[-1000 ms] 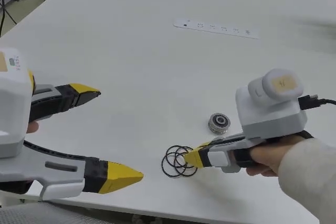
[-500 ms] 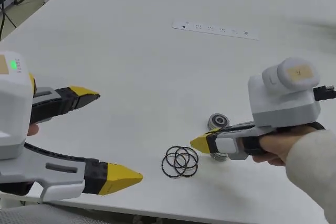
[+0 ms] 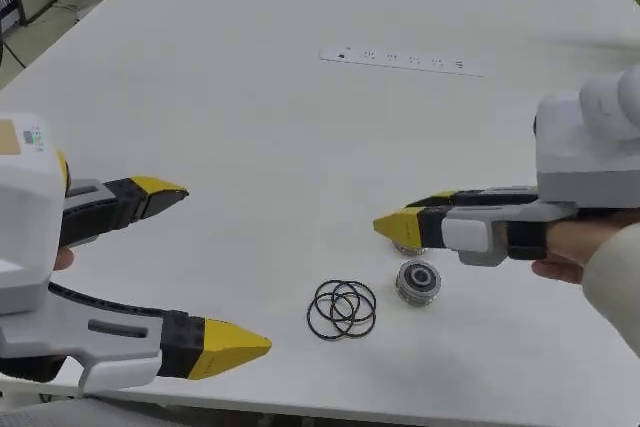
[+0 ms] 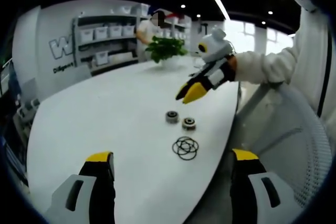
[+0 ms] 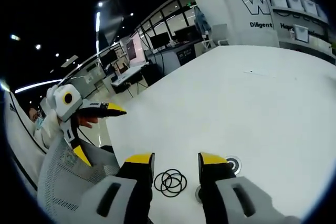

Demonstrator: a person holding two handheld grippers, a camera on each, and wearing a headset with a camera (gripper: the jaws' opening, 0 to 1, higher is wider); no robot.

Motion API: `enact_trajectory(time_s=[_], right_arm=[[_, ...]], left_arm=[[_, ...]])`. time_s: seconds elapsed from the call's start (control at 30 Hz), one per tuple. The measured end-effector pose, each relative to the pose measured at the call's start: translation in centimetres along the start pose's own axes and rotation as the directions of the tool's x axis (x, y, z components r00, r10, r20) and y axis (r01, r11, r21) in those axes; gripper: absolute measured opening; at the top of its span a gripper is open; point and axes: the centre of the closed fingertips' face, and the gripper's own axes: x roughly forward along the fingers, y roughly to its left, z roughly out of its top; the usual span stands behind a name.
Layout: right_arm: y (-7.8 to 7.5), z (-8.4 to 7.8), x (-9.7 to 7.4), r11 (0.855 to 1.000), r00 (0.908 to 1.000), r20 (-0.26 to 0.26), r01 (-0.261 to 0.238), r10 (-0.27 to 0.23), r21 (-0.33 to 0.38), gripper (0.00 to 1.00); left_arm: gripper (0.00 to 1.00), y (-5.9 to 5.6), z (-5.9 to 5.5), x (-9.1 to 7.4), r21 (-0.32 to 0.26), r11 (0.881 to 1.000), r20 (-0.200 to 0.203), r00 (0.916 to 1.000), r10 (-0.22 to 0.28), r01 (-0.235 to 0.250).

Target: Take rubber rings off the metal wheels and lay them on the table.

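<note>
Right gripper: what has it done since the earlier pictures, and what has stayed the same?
The right gripper rose from the rubber rings to above the metal wheels, holding nothing. The rings and the open left gripper stayed put.

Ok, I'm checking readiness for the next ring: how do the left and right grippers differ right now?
Jaw gap: the left gripper is spread wide; the right gripper is open too, but far narrower. Place: the right gripper hangs near the metal wheels, while the left gripper is off by the near edge of the table, away from the wheels and the rubber rings. Shared: both have yellow tips and hold nothing.
</note>
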Motion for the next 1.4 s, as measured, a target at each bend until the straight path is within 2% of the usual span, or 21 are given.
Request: enact_trajectory(time_s=[0.1, 0.17, 0.27, 0.4, 0.43, 0.53, 0.63, 0.77, 0.93, 1.03, 1.17, 1.27, 1.4], right_arm=[[0.6, 1.7, -1.0, 0.999, 0.9979, 0.062, -0.020, 0.018, 0.028, 0.36], [0.9, 3.1, -1.8, 1.000, 0.9927, 0.118, -0.025, 0.023, 0.014, 0.37], [1.1, 4.7, -3.1, 1.000, 0.9855, 0.169, -0.014, 0.016, -0.015, 0.42], [1.5, 5.5, -4.2, 0.998, 0.9818, 0.189, -0.005, 0.016, -0.058, 0.52], [1.4, 5.6, -4.6, 0.996, 0.9822, 0.188, 0.011, 0.005, -0.084, 0.53], [1.4, 5.8, -5.5, 0.988, 0.9830, 0.182, 0.049, -0.021, -0.148, 0.60], [1.6, 6.5, -6.8, 0.979, 0.9805, 0.194, 0.066, -0.028, -0.193, 0.66], [1.2, 6.8, -7.9, 0.968, 0.9779, 0.206, 0.085, -0.036, -0.235, 0.74], [0.8, 6.4, -8.9, 0.961, 0.9767, 0.208, 0.106, -0.053, -0.254, 0.82], [0.2, 5.4, -9.3, 0.958, 0.9785, 0.194, 0.119, -0.068, -0.260, 0.87], [-0.9, 3.9, -9.9, 0.963, 0.9784, 0.183, 0.138, -0.096, -0.231, 0.95], [-1.5, 2.8, -10.1, 0.961, 0.9795, 0.163, 0.154, -0.118, -0.230, 1.00], [-1.6, 1.6, -10.7, 0.962, 0.9808, 0.151, 0.156, -0.124, -0.225, 1.00]], left_arm=[[0.93, -0.1, -0.1, 0.0, 0.000, 1.000, -0.003, 1.0000, -0.003, 0.003], [0.93, -0.1, -0.1, 0.0, 0.002, 1.000, -0.008, 1.0000, -0.002, 0.002], [0.93, -0.2, -0.2, 0.0, 0.000, 1.000, -0.012, 0.9999, -0.005, 0.005], [0.93, -0.2, -0.3, 0.0, 0.005, 1.000, -0.016, 0.9999, -0.005, 0.005], [0.93, -0.2, -0.3, 0.0, 0.004, 1.000, -0.015, 0.9999, -0.005, 0.006], [0.94, -0.2, -0.3, 0.0, -0.001, 1.000, -0.012, 0.9999, -0.004, 0.004], [0.98, -0.3, 0.1, -0.1, -0.021, 1.000, 0.011, 0.9999, -0.008, 0.009], [0.98, -0.1, -0.1, -0.2, -0.021, 1.000, 0.006, 1.0000, 0.002, -0.002], [0.99, -0.1, -0.1, -0.3, -0.028, 1.000, 0.010, 0.9999, 0.005, -0.005], [1.00, 0.0, -0.1, -0.4, -0.034, 0.999, 0.013, 0.9999, 0.008, -0.008], [1.00, 0.1, -0.2, -0.5, -0.044, 0.999, 0.015, 0.9998, 0.011, -0.011], [1.00, 0.3, -0.5, -0.6, -0.049, 0.999, 0.009, 0.9999, 0.014, -0.014], [1.00, 0.5, -0.6, -0.7, -0.056, 0.998, 0.007, 0.9998, 0.020, -0.020]])
